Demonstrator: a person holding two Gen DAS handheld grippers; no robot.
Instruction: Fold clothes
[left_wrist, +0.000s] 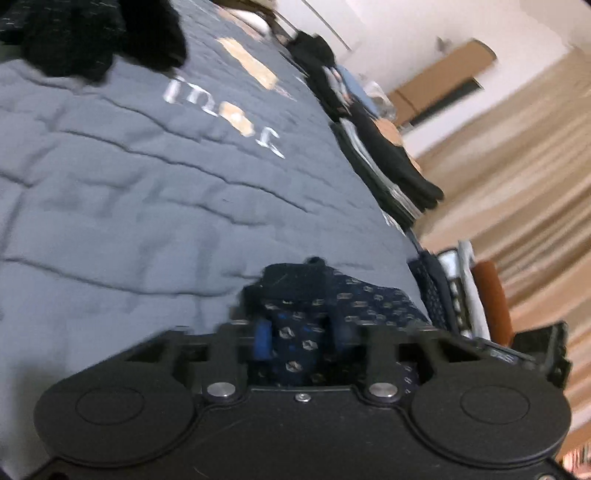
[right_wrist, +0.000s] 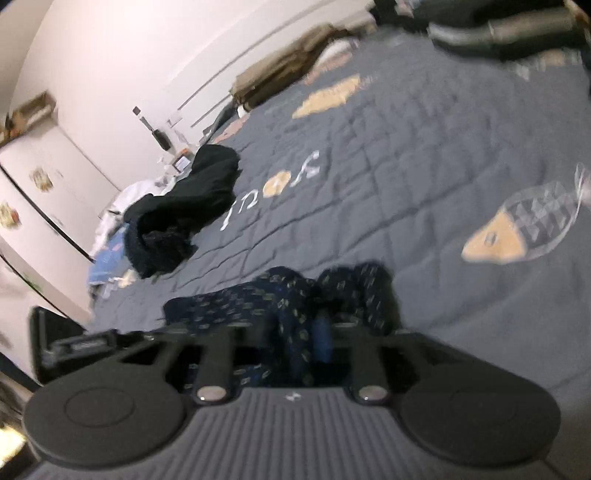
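Note:
A dark navy garment with a small pale pattern (left_wrist: 373, 299) is bunched at the near edge of the grey quilted bedspread (left_wrist: 147, 206). My left gripper (left_wrist: 301, 334) is shut on a fold of it, blue pads pressed against the cloth. In the right wrist view the same patterned garment (right_wrist: 236, 306) lies crumpled in front of the fingers, and my right gripper (right_wrist: 299, 332) is shut on another fold. Both views are blurred by motion. The cloth hides most of the fingertips.
A heap of black clothes (right_wrist: 184, 206) lies on the bedspread (right_wrist: 424, 166) to the left; the same black heap (left_wrist: 92, 37) shows at top left. Folded dark garments (left_wrist: 380, 158) line the bed's right edge. Beyond it lie wooden floor (left_wrist: 517, 184) and a cardboard box (left_wrist: 439, 77).

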